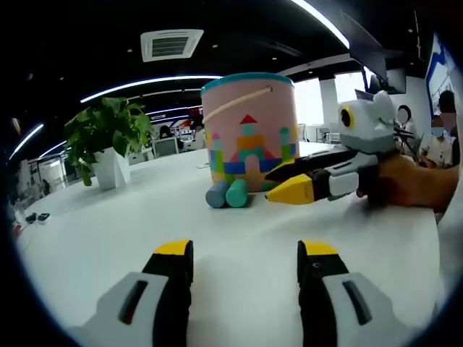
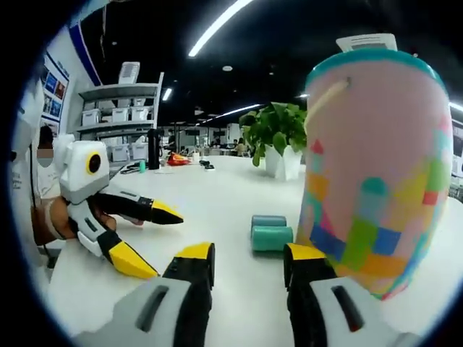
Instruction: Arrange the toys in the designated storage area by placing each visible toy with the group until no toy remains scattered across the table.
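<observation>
Left gripper low over the white table, jaws parted wide with nothing but bare tabletop between them. Ahead of those jaws, well apart from the tips, two short cylinders lying side by side and touching: a blue cylinder and a teal cylinder, both resting against the foot of the pink bucket. Bucket upright, teal rim, rope handle, block-castle print on its side; contents hidden from here, cannot tell what is inside. Seen from the left gripper view, right gripper coming in from the right, held by a hand, yellow tips reaching toward the cylinders and stopping just beside the teal one, slightly parted, gripping nothing. In the right gripper view, right gripper open wide and empty, its right jaw close against the bucket, which looms large at the right. Cylinders just beyond the jaw tips, roughly on the line between them, stacked in this view, the bluer one behind, the teal one nearer. Left gripper at the left, jaws spread, empty, held in a hand. Potted plant farther back on the table, apart from the bucket.
</observation>
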### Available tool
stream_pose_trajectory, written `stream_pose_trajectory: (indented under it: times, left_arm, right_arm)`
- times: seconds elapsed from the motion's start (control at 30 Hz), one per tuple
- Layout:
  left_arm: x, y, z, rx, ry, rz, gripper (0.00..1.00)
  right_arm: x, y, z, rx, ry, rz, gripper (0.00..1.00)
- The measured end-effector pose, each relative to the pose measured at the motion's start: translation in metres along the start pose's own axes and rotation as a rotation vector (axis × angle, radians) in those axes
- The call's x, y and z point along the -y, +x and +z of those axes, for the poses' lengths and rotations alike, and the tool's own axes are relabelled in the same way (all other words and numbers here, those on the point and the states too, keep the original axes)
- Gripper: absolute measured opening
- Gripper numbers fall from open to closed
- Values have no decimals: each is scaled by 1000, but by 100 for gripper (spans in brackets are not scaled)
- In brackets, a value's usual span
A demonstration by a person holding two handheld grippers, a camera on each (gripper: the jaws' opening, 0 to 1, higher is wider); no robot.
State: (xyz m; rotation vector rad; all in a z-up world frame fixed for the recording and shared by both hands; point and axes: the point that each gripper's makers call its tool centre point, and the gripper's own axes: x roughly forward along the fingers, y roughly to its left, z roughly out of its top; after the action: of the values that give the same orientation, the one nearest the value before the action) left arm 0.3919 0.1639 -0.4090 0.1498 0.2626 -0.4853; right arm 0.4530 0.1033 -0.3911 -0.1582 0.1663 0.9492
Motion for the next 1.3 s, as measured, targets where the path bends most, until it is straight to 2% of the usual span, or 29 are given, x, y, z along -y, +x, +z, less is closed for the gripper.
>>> stream_pose_trajectory:
  times: [0.33,0.77,0.97,1.07,1.13,1.2,1.3]
  left_arm:
    - [0,-1,0,2,-1,-1,59]
    - [1,-1,1,8,-7,-10,59]
    - [1,-2,1,10,-8,-12,59]
    - [1,-2,1,10,-7,-12,59]
    - [1,-2,1,10,-6,-12,59]
    - [1,-2,1,11,-7,-12,59]
    - [1,-2,1,10,-7,-10,59]
  right_arm:
    - [14,26,-1,-35,-23,-65,44]
    - [11,46,-4,-77,-99,-66,39]
    - [9,54,-2,-78,-112,-37,37]
    - [7,57,-4,-96,-94,-41,41]
    - [2,60,-5,-103,-114,-42,45]
    - [1,61,-3,-102,-132,-43,45]
    - [1,63,-1,-95,-114,-37,45]
